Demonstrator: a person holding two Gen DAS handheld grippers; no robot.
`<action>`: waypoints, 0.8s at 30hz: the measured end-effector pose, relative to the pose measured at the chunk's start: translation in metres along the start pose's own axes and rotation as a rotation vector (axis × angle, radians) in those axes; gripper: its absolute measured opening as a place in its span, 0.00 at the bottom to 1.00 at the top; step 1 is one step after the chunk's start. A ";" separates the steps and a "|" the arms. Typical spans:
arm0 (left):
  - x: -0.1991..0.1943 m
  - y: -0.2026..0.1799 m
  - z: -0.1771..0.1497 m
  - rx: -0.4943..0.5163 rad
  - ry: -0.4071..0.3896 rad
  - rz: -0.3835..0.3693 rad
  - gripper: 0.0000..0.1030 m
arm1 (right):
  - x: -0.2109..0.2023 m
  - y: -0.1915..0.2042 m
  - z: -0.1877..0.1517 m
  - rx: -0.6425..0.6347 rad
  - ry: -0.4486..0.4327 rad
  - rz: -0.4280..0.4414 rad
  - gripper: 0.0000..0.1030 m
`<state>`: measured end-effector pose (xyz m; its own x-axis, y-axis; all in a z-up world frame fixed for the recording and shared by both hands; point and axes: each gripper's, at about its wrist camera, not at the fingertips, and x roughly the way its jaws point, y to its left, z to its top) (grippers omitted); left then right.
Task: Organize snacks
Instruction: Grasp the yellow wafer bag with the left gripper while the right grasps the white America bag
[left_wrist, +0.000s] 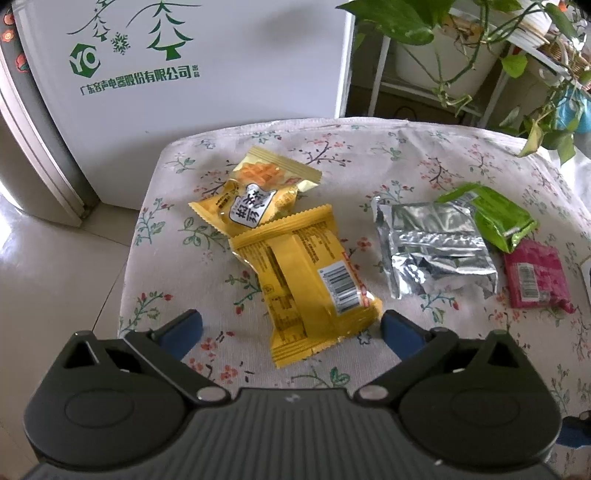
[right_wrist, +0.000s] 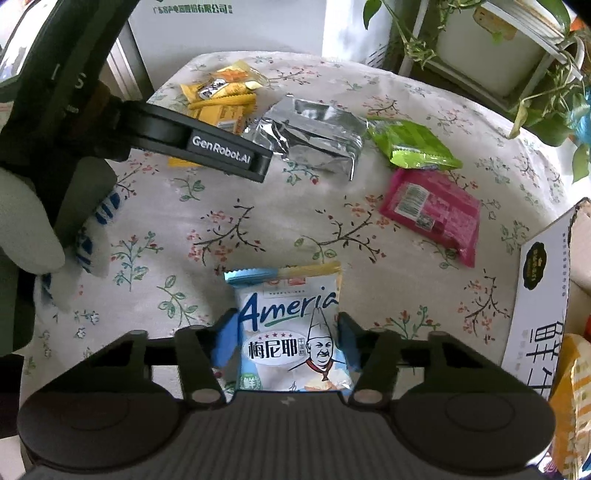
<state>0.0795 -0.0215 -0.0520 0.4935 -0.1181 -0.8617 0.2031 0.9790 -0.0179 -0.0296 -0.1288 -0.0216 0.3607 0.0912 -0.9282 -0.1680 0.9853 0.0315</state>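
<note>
Most snacks are not yet sorted. The right claw (right_wrist: 286, 341) is clenched on the white Ameria packet (right_wrist: 291, 332) near the front edge of the tabletop (right_wrist: 258, 229). The left claw (left_wrist: 290, 328) is released, its jaws wide around the near yellow packet (left_wrist: 310, 284) without pressing it. The silver (left_wrist: 432, 247), green (left_wrist: 491, 218) and pink packets (left_wrist: 535, 277) lie loose on the right. A box (right_wrist: 543, 295) at the far right already holds something orange, probably a sorted snack.

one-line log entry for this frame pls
right gripper: shut on Ameria pack | left gripper: open over yellow pack | neither lifted
</note>
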 end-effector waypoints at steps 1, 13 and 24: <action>-0.001 -0.001 -0.001 0.008 -0.007 -0.006 0.91 | -0.001 0.000 0.001 0.000 -0.002 0.002 0.56; -0.021 -0.012 -0.008 0.075 -0.016 -0.070 0.30 | -0.021 -0.021 0.007 0.076 -0.077 -0.012 0.56; -0.037 0.011 -0.005 0.001 -0.024 -0.122 0.42 | -0.030 -0.029 0.005 0.113 -0.105 -0.022 0.56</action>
<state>0.0592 -0.0055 -0.0224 0.4854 -0.2403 -0.8406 0.2634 0.9570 -0.1215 -0.0306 -0.1595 0.0074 0.4583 0.0781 -0.8853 -0.0570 0.9967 0.0584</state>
